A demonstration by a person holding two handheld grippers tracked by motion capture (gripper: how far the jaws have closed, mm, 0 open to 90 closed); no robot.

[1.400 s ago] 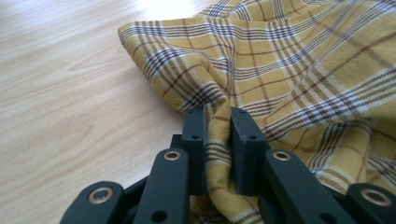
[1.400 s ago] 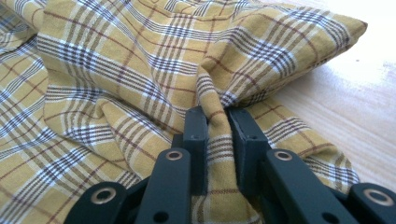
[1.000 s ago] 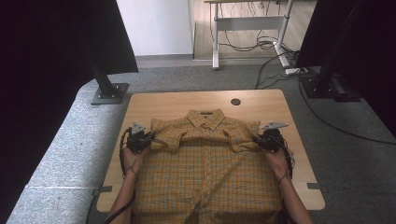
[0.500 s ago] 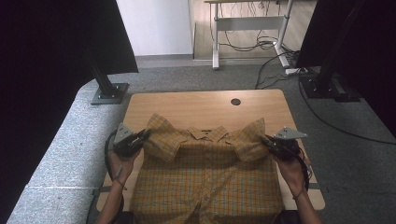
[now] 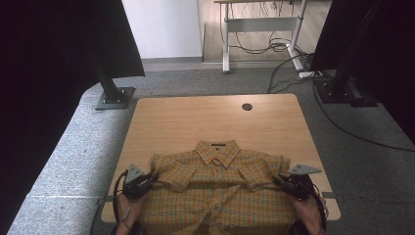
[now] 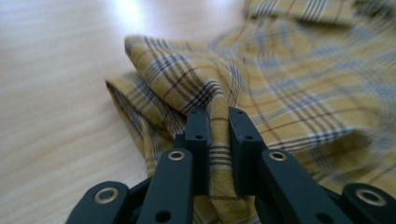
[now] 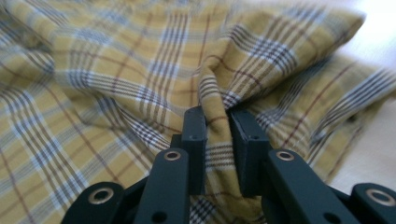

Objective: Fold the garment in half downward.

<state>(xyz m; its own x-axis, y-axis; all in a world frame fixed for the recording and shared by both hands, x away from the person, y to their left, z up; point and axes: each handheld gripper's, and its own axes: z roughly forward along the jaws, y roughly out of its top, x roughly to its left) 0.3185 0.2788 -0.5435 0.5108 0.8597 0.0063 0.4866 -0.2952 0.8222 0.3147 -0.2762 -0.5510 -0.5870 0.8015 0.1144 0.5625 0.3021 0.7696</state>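
Observation:
A yellow plaid short-sleeved shirt [image 5: 215, 193] lies front up on the near half of the wooden table [image 5: 195, 117], collar pointing away and its lower part hanging over the near edge. My left gripper [image 5: 149, 178] is shut on a fold of cloth at the shirt's left sleeve; the left gripper view shows the plaid fold [image 6: 219, 140] pinched between the black jaws [image 6: 218, 114]. My right gripper [image 5: 281, 181] is shut on the right sleeve, where the bunched cloth [image 7: 217, 135] sits between its jaws [image 7: 218, 114]. Both hands are at the near corners of the table.
A round cable hole [image 5: 246, 106] sits near the table's far edge. A black stand base [image 5: 113, 98] rests on the carpet at far left, another [image 5: 342, 90] at far right. A desk frame [image 5: 226, 49] and floor cables [image 5: 288, 73] are behind.
Both grippers have drawn the shirt toward the near edge of the table. The collar has slid from the table's middle to its near half, and the hands have moved back and slightly down.

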